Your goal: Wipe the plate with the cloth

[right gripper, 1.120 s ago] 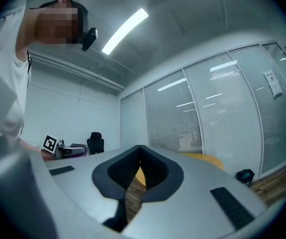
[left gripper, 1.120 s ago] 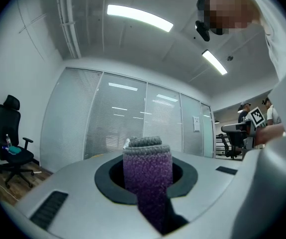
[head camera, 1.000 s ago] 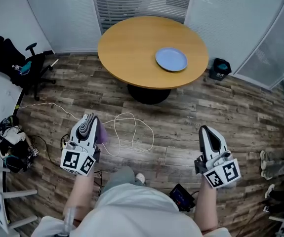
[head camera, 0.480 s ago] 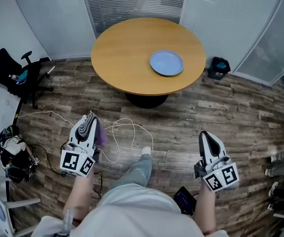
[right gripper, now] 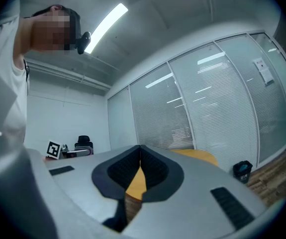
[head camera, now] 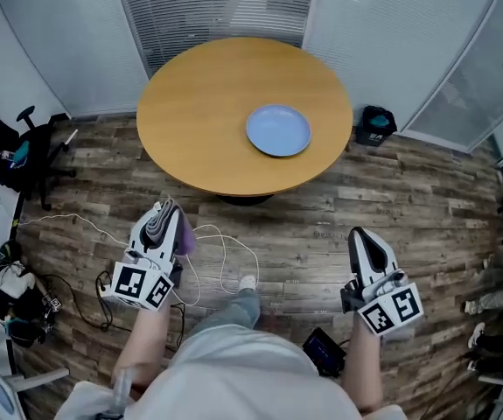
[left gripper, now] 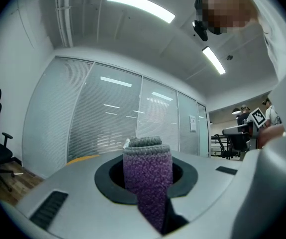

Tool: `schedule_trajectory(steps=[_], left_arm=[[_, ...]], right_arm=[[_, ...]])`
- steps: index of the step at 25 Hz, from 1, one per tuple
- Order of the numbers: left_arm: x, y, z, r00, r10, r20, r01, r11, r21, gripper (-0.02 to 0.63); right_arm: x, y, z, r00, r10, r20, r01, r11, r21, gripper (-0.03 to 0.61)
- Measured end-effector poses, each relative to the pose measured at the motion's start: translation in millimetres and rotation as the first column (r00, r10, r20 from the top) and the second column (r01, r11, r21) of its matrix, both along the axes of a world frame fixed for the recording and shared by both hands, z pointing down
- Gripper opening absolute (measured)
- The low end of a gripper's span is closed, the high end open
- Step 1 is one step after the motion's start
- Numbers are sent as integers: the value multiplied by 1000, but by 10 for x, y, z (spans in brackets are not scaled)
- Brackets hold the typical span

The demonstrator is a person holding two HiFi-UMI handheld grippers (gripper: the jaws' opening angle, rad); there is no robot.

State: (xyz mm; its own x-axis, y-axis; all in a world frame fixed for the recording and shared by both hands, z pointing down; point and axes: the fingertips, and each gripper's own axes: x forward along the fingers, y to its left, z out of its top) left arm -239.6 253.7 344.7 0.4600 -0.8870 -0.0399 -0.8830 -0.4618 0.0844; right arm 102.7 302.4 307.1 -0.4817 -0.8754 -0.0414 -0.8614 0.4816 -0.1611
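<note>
Nearest, the left gripper (head camera: 162, 221) was clamped on a folded purple-and-grey cloth (left gripper: 146, 180). The right gripper (head camera: 365, 243) had its jaws pressed together on nothing. Both hung over the wood floor (head camera: 338, 217), well apart from the round table (head camera: 199, 103) farther off, where the blue plate (head camera: 278, 130) lay right of centre. By my judgement wiping had not begun; the approach and every stroke remained. Neither gripper view showed the plate, and any dirt on it was too small to tell.

floor (head camera: 391, 201) open up to table (head camera: 200, 116) | cable (head camera: 257, 255) looped underfoot
</note>
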Motion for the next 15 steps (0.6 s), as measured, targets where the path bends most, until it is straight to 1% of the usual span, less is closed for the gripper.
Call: schedule_trajectory(steps=[2,4,5,7,9,12,15], left_arm=[[70,-196,-22,1000,12,-2,-12,1000,-1,75],[104,-366,-45,1000,22,1,-22,1000,3,75],[107,-445,-49,1000,24,3,-24,1000,3,75],[79,-613,-43,1000,17,5,-17,1000,-1,75],[36,-801,-53,1000,0,3,0,1000,-4,75],[2,-1056,-60,1000,-8,0,8,1000,2,75],[-4,-1301,-59,1000,-4,6,4,1000,16,75]], right_arm=[[84,-217,-20,999,42,-3,-42,999,5,20],[110,-389,-72,999,45,10,-45,999,22,20],[101,-460,-112,999,22,35,-23,999,35,20],[77,-617,-189,992,-47,119,40,997,63,20],[91,-833,-238,981,-76,177,62,994,85,20],[105,-1162,-250,988,-54,148,42,995,87,20],[78,-1421,-237,989,-60,133,49,995,87,20]])
